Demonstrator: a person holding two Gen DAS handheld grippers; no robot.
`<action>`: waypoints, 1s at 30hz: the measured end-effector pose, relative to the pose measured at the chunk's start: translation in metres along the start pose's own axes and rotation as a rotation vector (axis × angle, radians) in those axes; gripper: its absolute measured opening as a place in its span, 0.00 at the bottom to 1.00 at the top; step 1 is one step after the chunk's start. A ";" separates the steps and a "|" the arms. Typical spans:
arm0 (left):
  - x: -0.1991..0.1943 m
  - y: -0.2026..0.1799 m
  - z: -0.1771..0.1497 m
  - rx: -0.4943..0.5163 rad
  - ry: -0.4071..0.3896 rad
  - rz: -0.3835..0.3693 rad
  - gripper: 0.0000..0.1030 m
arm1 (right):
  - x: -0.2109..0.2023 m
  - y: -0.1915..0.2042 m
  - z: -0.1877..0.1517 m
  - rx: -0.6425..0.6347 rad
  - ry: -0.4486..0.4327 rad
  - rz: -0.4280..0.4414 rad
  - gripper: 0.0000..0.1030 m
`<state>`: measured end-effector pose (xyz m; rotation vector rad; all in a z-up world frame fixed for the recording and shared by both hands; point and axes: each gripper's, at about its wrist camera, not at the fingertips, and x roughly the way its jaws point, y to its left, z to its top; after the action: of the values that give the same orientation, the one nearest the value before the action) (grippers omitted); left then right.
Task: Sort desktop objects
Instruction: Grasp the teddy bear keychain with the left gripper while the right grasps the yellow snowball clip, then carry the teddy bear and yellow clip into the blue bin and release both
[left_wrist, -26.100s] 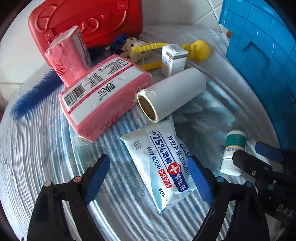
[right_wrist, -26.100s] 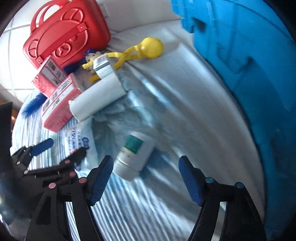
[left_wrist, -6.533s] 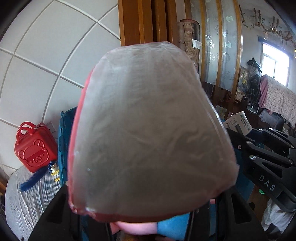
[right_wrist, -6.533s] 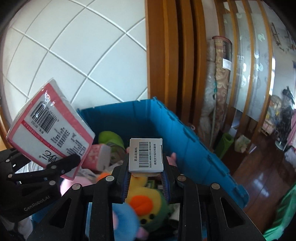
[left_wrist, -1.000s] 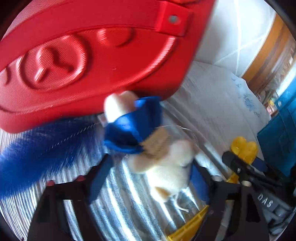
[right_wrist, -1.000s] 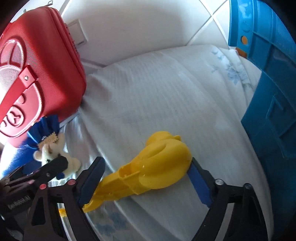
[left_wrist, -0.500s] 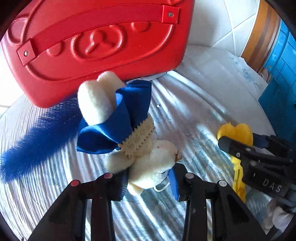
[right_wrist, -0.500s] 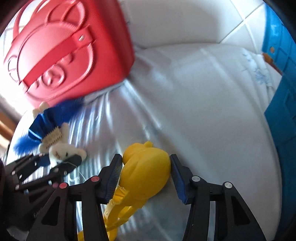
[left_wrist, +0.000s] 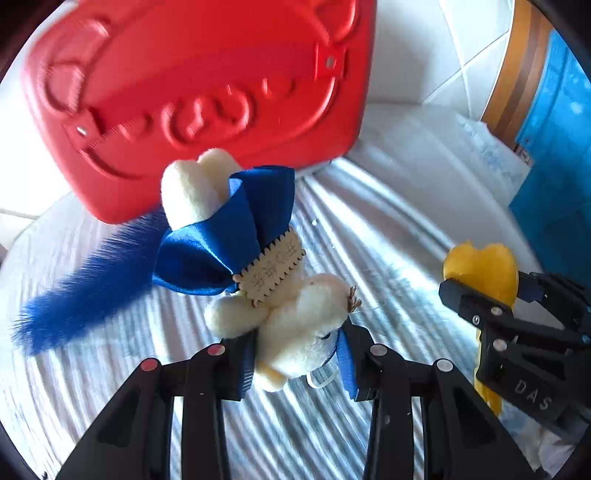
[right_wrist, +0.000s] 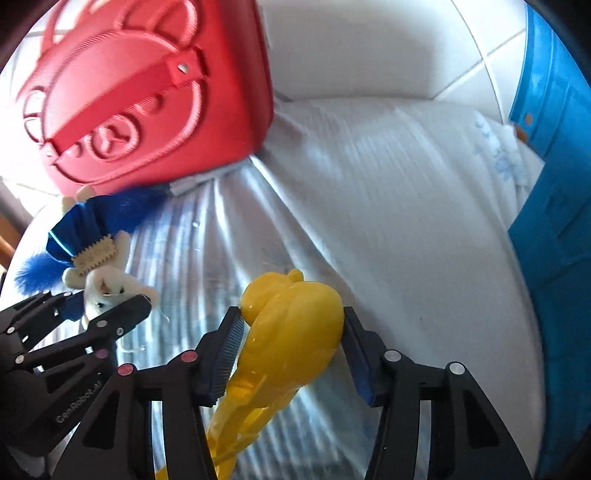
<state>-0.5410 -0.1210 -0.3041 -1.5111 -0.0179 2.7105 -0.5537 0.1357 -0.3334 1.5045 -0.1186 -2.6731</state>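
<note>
My left gripper (left_wrist: 297, 363) is shut on a small cream plush toy (left_wrist: 295, 328) with a blue ribbon dress and a wooden tag, and holds it above the white cloth. The plush also shows in the right wrist view (right_wrist: 99, 258), held by the left gripper (right_wrist: 107, 306). My right gripper (right_wrist: 291, 350) is shut on the round head of a yellow plastic toy (right_wrist: 291, 325), whose handle runs back under the gripper. In the left wrist view the right gripper (left_wrist: 491, 295) and the yellow toy (left_wrist: 480, 266) are at the right.
A red bear-face case (left_wrist: 192, 85) stands at the back left, also in the right wrist view (right_wrist: 140, 96). A blue crate (right_wrist: 554, 221) stands at the right, also in the left wrist view (left_wrist: 554, 140). A blue feather (left_wrist: 81, 288) lies on the cloth-covered table (right_wrist: 388, 206).
Both grippers closed: the left on the plush toy, the right on the yellow toy's head. Both objects have been lifted slightly off the cloth and the views have pulled back.
</note>
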 end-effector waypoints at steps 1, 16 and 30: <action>-0.014 -0.001 -0.002 0.002 -0.013 0.003 0.35 | -0.010 0.002 0.000 -0.007 -0.009 0.005 0.51; -0.252 -0.022 -0.072 -0.058 -0.226 0.098 0.35 | -0.242 0.047 -0.036 -0.128 -0.281 0.126 0.51; -0.374 -0.079 -0.129 -0.016 -0.405 0.037 0.35 | -0.394 0.053 -0.097 -0.218 -0.472 0.099 0.51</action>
<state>-0.2324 -0.0575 -0.0522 -0.9486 -0.0230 2.9997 -0.2650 0.1195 -0.0433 0.7709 0.0707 -2.7935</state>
